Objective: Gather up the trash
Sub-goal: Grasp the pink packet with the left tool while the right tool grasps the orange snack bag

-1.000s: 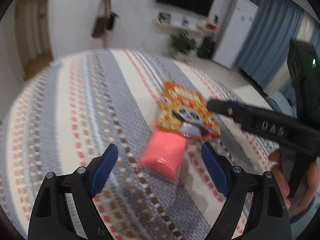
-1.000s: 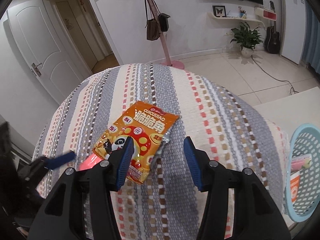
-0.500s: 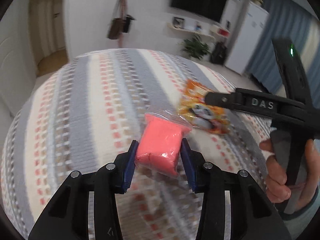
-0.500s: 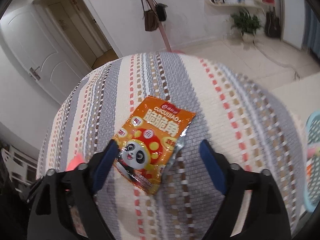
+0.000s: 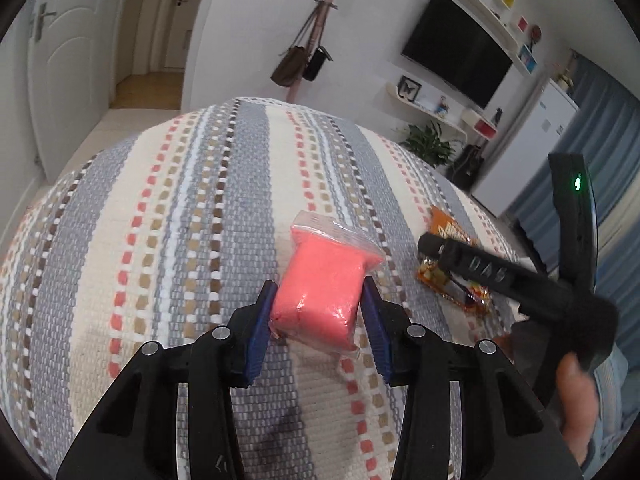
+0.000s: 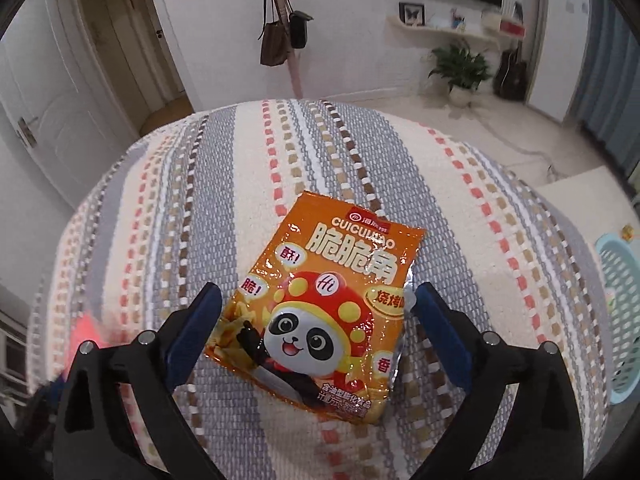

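A pink block in a clear plastic bag (image 5: 324, 284) sits between the blue pads of my left gripper (image 5: 318, 312), which is shut on it just above the striped woven cloth (image 5: 180, 240). An orange snack packet with a panda (image 6: 320, 300) lies flat on the cloth. My right gripper (image 6: 316, 316) is open, with one finger on each side of the packet's lower half. The packet (image 5: 452, 264) also shows in the left wrist view, partly hidden by the right gripper's black finger (image 5: 480, 268). The pink bag is a blur at the left of the right wrist view (image 6: 86, 330).
A light blue mesh basket (image 6: 620, 312) with some wrappers in it stands at the cloth's right edge. Beyond the table are a white door (image 6: 60, 120), a coat stand with bags (image 6: 280, 40) and a potted plant (image 6: 460, 72).
My left gripper has closed on the pink bag and lifted it slightly. My right gripper has opened wider and moved forward until its fingers straddle the snack packet.
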Demonstrator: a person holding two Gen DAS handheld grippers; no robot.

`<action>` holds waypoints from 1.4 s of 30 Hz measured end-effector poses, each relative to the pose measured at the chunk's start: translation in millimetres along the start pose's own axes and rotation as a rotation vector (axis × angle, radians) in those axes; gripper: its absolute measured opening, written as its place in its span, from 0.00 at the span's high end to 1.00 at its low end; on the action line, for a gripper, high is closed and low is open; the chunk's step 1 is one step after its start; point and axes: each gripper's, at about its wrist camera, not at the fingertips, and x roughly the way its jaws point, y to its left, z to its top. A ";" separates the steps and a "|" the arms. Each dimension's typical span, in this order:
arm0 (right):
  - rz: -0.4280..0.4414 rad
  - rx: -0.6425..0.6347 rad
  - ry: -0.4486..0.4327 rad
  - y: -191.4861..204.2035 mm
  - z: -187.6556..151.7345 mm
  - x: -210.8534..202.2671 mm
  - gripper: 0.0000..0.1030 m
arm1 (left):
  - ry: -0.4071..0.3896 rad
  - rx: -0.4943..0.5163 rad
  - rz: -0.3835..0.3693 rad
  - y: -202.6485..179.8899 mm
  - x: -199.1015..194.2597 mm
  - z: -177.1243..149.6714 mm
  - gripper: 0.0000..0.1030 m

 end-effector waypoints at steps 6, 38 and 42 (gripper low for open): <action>-0.034 -0.030 -0.024 0.9 -4.3 -3.1 0.24 | -0.019 0.052 0.023 -15.7 -1.4 -3.9 0.60; 0.376 -0.378 0.000 77.9 -48.2 -65.0 0.33 | -0.173 -0.035 0.158 60.1 -98.3 -12.9 0.60; 0.324 -0.422 0.061 93.5 -53.9 -48.3 0.33 | -0.166 -0.043 0.146 66.2 -99.3 -13.3 0.60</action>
